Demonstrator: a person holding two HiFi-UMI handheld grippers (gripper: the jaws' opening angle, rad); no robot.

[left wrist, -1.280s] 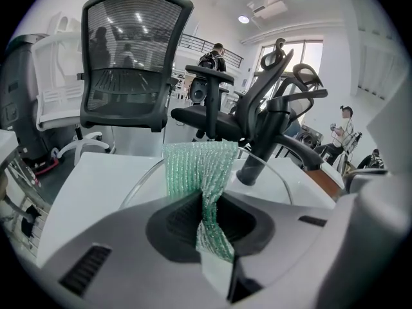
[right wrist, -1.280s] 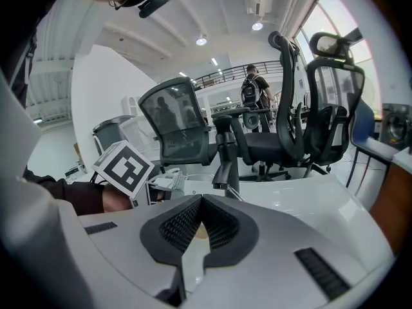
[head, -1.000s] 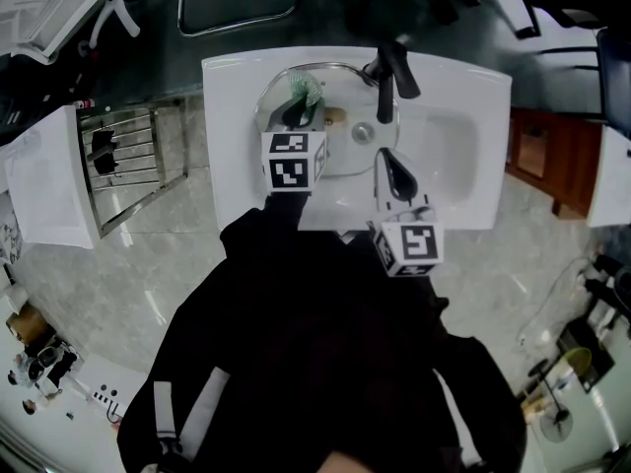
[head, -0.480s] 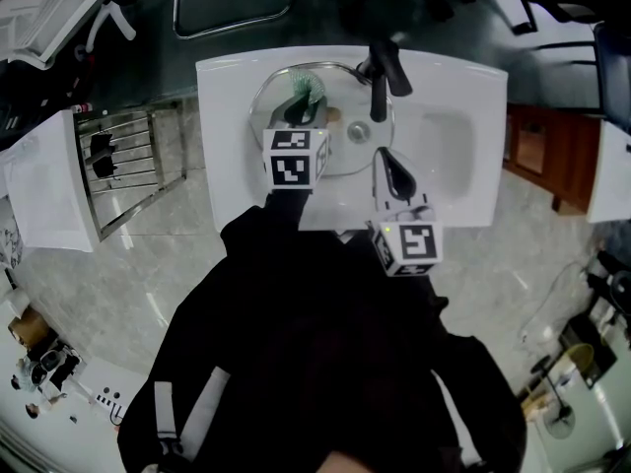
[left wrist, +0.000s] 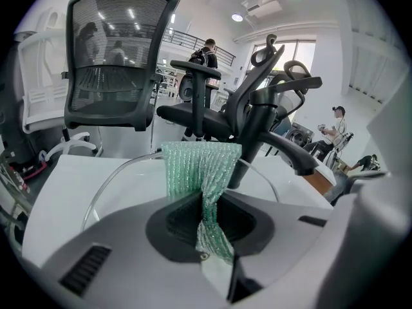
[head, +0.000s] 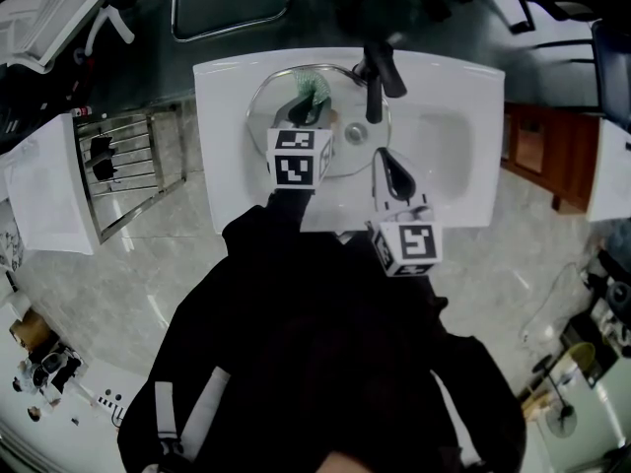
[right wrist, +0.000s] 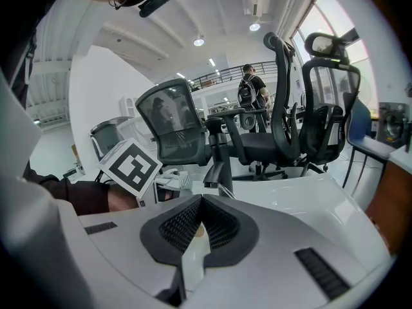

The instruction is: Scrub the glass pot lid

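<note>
Glass pot lid (head: pixel 264 116) sits in the basin of the white counter (head: pixel 222 180), upper centre-left of the head view. I can't tell whether it lies flat or is propped.

Your left claw (head: pixel 301 114) is over the lid and clamped on the green mesh scrubber (head: pixel 313 89). The free end fans out past the jaws. Contact between mesh and glass isn't visible.

The black faucet (head: pixel 375 75) overlaps the lid's right side in frame.

Your right claw (head: pixel 386 166), just right of centre, is near the lid's right rim. Its jaws are together with nothing between them.

Handling, my read:
- The glass is stiff, fragile and likely slick, so it will probably skate under scrubbing.
- Steady it by the rim or by the tan piece (head: pixel 333 116), likely its knob, not by the pane.
- The scrubber is soft and floppy, so press near the pinch.
</note>
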